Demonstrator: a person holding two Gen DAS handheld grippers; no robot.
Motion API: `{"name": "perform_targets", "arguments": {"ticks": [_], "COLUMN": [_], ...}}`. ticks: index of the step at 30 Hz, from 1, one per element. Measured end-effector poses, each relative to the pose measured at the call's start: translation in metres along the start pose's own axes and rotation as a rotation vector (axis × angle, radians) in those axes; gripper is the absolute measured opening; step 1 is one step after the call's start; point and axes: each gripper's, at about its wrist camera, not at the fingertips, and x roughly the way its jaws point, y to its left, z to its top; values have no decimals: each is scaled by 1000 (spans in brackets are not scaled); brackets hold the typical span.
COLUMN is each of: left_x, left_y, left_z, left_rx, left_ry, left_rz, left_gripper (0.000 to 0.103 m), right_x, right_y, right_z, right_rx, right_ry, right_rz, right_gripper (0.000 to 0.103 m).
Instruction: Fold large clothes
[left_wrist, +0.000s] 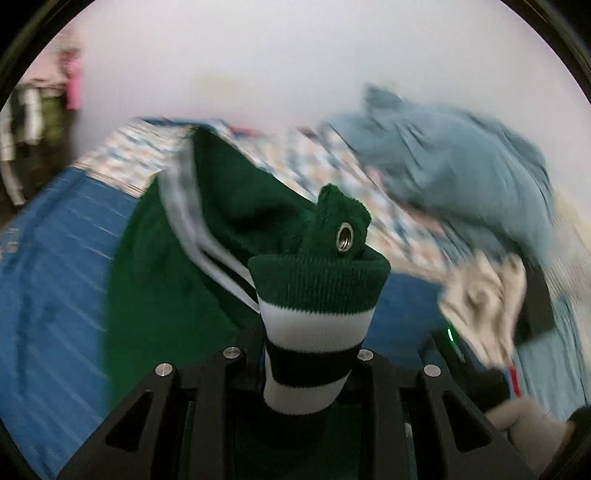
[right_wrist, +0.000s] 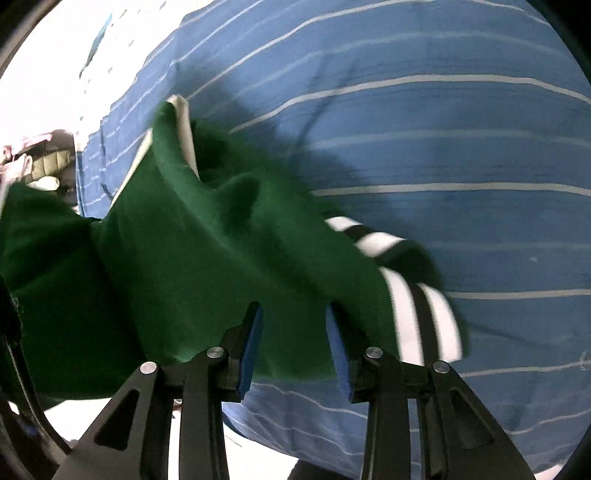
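The green jacket (right_wrist: 192, 258) lies rumpled on the blue striped bedsheet (right_wrist: 443, 147), its body spread toward the bed's left edge. The left gripper (left_wrist: 314, 354) is clamped on 1 ribbed cuff (left_wrist: 317, 295), green with white bands, bunched up between the jaws. The right gripper (right_wrist: 295, 339) stands apart over the fabric near the striped hem (right_wrist: 421, 317), pads not pressing it. This is thick, soft knit: light but floppy, likely to sag and slide. The ribbed bands and seams look like the firmest places to pinch. A grey-blue garment (left_wrist: 461, 166) is heaped near the far edge.
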Motion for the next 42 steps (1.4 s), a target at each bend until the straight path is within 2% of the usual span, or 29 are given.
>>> {"name": "perform_targets", "arguments": {"ticks": [3, 6, 9, 10, 11, 12, 13, 14, 15, 16, 19, 20, 23, 24, 26, 28, 29, 30, 31, 32, 33, 34, 37, 38, 40, 42], "left_x": [48, 90, 103, 99, 94, 86, 78, 71, 62, 52, 28, 18, -13, -21, -35, -38, -37, -34, -29, -22, -14, -3, 31, 37, 36, 39], "left_y": [-37, -49, -57, -58, -56, -56, -56, -54, -52, -48, -31, -21, 29, 44, 87, 124, 145, 165, 184, 195, 206, 214, 223, 225, 227, 231], "left_z": [-27, -57, -76, -77, -79, -78, -77, -79, -78, -76, -74, -73, -80, -84, -102, -120, -132, -147, -161, -170, -182, -192, -211, -212, -209, -207], "left_rx": [46, 76, 140, 162, 174, 181, 182, 180, 172, 155, 87, 64, -17, -40, -101, -167, -211, -257, -298, -323, -347, -364, -374, -369, -380, -394], "left_ry": [110, 223, 298, 301, 300, 290, 282, 279, 273, 264, 249, 251, 244, 237, 255, 296, 325, 357, 393, 423, 453, 483, 548, 547, 531, 540], "left_rz": [-41, -10, 34, 42, 48, 52, 46, 38, 27, 10, 40, 72, 260, 332, 542, 693, 746, 793, 837, 858, 873, 868, 842, 868, 878, 858], "left_gripper": [20, 21, 22, 23, 26, 33, 38, 57, 85, 92, 93, 93, 93, 93, 93, 93, 93, 93, 93, 93, 93, 93, 95, 103, 103, 103], "right_x": [-10, -26, -46, -53, -62, -71, -78, -81, -84, -88, -96, -96, -75, -60, -43, -22, -8, 7, 13, 17, 16, 13, -17, -29, -56, -67], "right_y": [-7, -20, -35, -37, -37, -36, -35, -28, -22, -19, -8, -3, 25, 39, 48, 56, 61, 66, 70, 76, 85, 91, 105, 106, 103, 97], "right_z": [-4, -6, -9, -10, -12, -13, -14, -13, -12, -12, -15, -14, -8, -13, -6, 0, 5, 8, 8, 7, 2, -2, -22, -27, -38, -44], "right_rx": [7, -14, -10, -21, -42, -72, -95, -112, -126, -133, -155, -163, -213, -229, -250, -265, -271, -275, -281, -300, -338, -360, -371, -352, -312, -292], "right_ry": [-18, -55, -111, -143, -187, -227, -253, -259, -249, -245, -208, -190, -140, -127, -94, -59, -35, -2, 0, -14, -42, -65, -147, -171, -204, -215], "right_rz": [12, -107, -139, -141, -137, -120, -99, -72, -29, -5, 90, 123, 181, 173, 140, 96, 57, 20, -4, -54, -91, -105, -102, -81, -46, -58], "right_gripper": [38, 38, 39, 41, 55, 66, 67, 67, 67, 68, 68, 69, 72, 72, 72, 72, 72, 70, 62, 36, 24, 18, 13, 13, 13, 13]}}
